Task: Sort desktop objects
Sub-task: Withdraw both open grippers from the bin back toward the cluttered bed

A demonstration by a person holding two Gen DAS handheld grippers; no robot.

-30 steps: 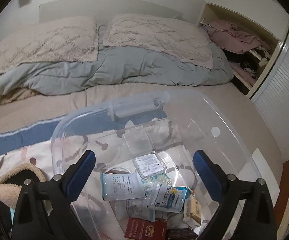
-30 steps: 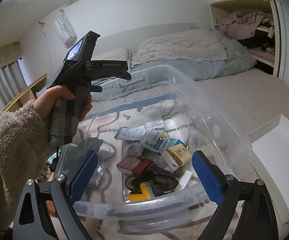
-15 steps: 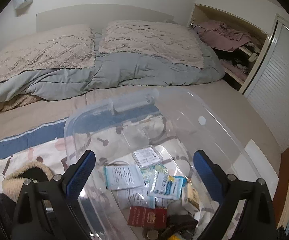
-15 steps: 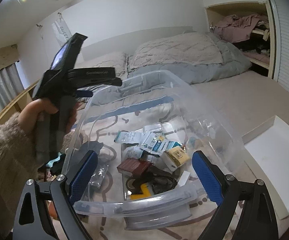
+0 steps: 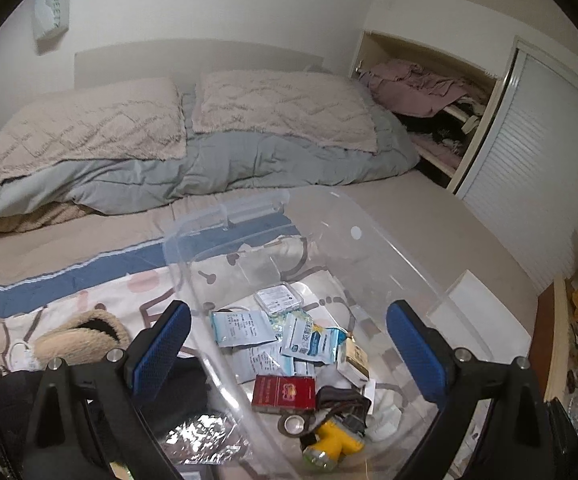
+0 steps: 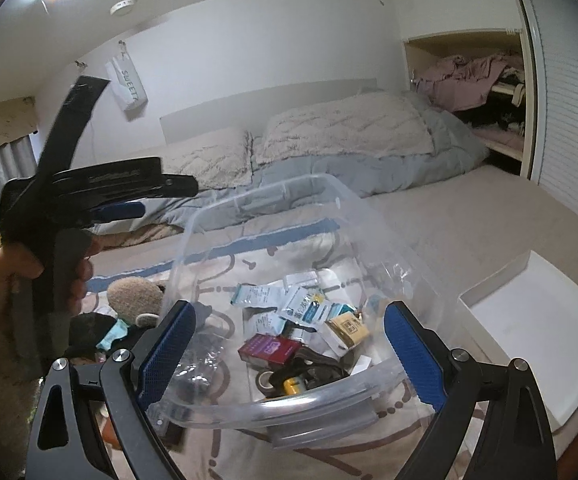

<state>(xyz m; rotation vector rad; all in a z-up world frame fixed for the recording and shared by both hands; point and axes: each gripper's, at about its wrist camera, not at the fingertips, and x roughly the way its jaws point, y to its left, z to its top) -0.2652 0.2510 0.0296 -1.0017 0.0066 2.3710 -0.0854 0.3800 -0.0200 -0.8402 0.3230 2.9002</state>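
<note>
On the patterned bed cover sits a clear plastic bin (image 6: 405, 280), and the small things to be sorted lie heaped on its floor: a red box (image 5: 284, 393), pale sachets (image 5: 241, 328), a blue and white packet (image 5: 311, 340), a flat clear case (image 5: 279, 298), a tan carton (image 6: 347, 330) and a yellow object (image 5: 331, 440) tangled with a dark strap. Print on the packets is too small to read, and the curved bin wall smears whatever lies behind it. Both wrist views cut the bin's near side off behind the fingers.

Left gripper (image 5: 287, 340) stands wide with nothing between its 2 blue pads; 1 finger lies outside the bin wall and 1 over the inside. In the right wrist view that tool is motion-blurred, gripped by a hand (image 6: 29, 276) in a fleecy sleeve, its tips hard to separate.

Right gripper (image 6: 289, 346) is also spread wide and empty, its fingers straddling the near rim without touching it.

A furry brown thing (image 6: 135, 296) beside the bin is half hidden. A white tray (image 6: 537, 320) sits at the right, partly cut off.
</note>
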